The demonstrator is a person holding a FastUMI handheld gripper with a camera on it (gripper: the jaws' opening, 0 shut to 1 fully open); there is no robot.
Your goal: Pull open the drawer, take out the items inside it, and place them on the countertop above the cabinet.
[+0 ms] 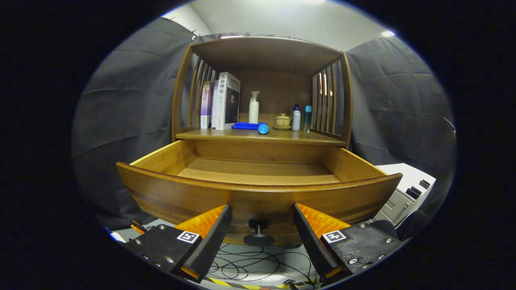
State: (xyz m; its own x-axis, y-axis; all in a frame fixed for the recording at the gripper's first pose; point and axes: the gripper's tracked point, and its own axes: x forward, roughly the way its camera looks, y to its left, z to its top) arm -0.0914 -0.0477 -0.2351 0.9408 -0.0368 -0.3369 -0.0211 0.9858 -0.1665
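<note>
The wooden drawer (258,193) is pulled out toward me, and the part of its floor that I see is bare wood. Its dark round knob (258,231) sits between my fingers without touching either. My gripper (261,215) is open, with the fingers standing wide on both sides of the knob, close against the drawer front. On the countertop (282,136) above the drawer lies a blue rolled item (252,127) with a round blue end. The near part of the drawer floor is hidden behind the drawer front.
On the countertop stand books (223,105) at the left, a white pump bottle (253,107), a small lidded cup (282,121) and two small bottles (301,117). A white box (407,189) sits to the right of the cabinet. Cables (258,268) lie on the floor below.
</note>
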